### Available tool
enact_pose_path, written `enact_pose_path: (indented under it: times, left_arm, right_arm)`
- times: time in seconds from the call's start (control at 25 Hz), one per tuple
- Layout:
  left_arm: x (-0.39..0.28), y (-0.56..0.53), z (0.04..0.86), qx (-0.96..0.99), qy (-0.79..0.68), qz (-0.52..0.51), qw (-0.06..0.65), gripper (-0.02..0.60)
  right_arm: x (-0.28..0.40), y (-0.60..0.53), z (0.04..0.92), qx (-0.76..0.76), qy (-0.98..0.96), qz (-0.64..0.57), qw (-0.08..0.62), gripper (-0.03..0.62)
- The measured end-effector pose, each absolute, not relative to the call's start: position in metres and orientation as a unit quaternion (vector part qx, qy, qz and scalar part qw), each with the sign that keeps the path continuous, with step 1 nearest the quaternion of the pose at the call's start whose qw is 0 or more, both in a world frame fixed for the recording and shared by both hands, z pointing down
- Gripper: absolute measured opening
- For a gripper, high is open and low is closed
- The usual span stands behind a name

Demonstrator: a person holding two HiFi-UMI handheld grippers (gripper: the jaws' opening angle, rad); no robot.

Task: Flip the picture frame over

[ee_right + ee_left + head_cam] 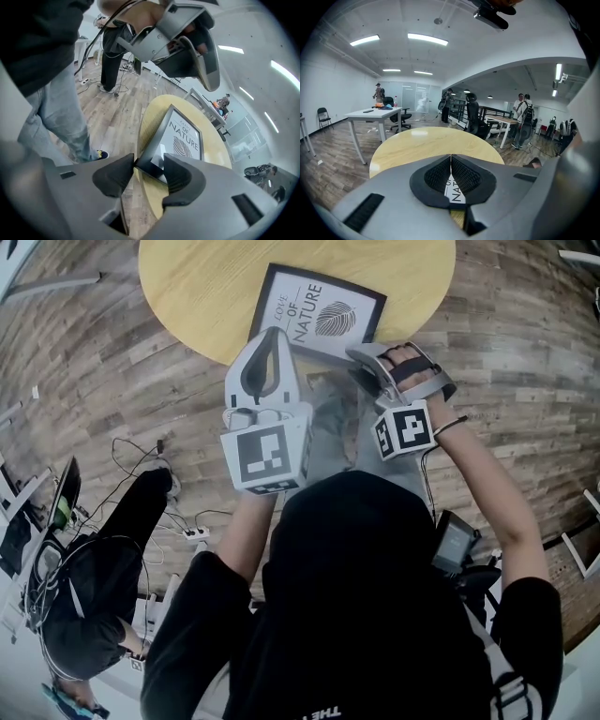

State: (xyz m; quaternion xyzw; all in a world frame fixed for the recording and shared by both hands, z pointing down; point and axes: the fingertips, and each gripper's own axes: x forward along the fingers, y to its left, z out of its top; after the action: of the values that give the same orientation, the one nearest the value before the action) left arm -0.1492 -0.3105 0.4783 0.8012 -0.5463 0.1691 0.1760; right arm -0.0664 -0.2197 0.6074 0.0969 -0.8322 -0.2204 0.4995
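Note:
A black picture frame (pixel 317 313) with a "Love of Nature" leaf print lies face up on the round yellow table (pixel 206 287). Its near right corner reaches the table's edge. My right gripper (pixel 364 362) is at that corner. In the right gripper view its jaws (pixel 149 166) are closed on the corner of the frame (pixel 180 136), one pad on each side. My left gripper (pixel 273 334) hovers over the frame's near edge. Its jaws (pixel 451 159) are shut and hold nothing, and part of the print (pixel 454 192) shows below them.
Wooden plank floor surrounds the table. A person in black sits low at the left beside cables and a power strip (pixel 195 533). Beyond the table stand a white desk (pixel 370 115), office chairs and several people. The left gripper (pixel 187 42) hangs above the frame in the right gripper view.

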Motion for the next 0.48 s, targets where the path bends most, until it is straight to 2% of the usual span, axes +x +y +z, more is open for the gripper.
enact_pose_path:
  times: [0.16, 0.48]
  left_arm:
    - [-0.147, -0.301, 0.476, 0.802, -0.547, 0.166, 0.173, 0.023]
    - [-0.15, -0.323, 0.469, 0.8, -0.55, 0.163, 0.174, 0.023]
  right_arm:
    - [-0.069, -0.211, 0.592, 0.101, -0.849, -0.195, 0.48, 0.197]
    - [-0.073, -0.258, 0.536, 0.165, -0.867, -0.2, 0.425, 0.128]
